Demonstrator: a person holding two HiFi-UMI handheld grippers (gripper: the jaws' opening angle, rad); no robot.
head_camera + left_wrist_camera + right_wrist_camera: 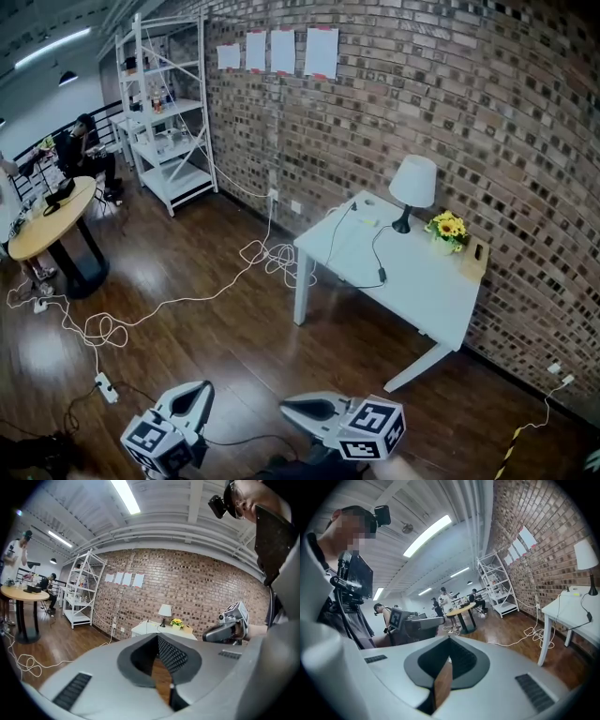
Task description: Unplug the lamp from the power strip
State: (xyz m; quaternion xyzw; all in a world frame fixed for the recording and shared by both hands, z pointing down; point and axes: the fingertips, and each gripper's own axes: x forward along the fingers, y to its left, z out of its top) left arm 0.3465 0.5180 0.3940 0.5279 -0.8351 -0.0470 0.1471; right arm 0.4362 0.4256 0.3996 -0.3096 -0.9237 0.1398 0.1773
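Left gripper (pixel 158 640): jaws closed tip to tip, nothing between them, only a sliver of wooden floor (pixel 234 347) showing through the gap behind the pads.

Right gripper (pixel 449 643): jaws likewise together, empty.

Both are held low at the bottom edge of the head view, side by side and a little apart, marker cubes toward the person. Both are over bare floor and well apart from the table.

The lamp (pixel 412 190) has a white shade on a dark stem. It stands upright near the far edge of the white tabletop (pixel 427 291), close to the brick wall (pixel 394 103).

A black cord (pixel 377 253) leaves the lamp base, loops forward across the tabletop and runs back toward the wall-side corner. Where it plugs in is too small to make out.

Yellow flowers (pixel 447 228) sit just beside the lamp, on the side away from the cord.

A white cable (pixel 187 302) trails in loops over the floor from the wall past the table leg.
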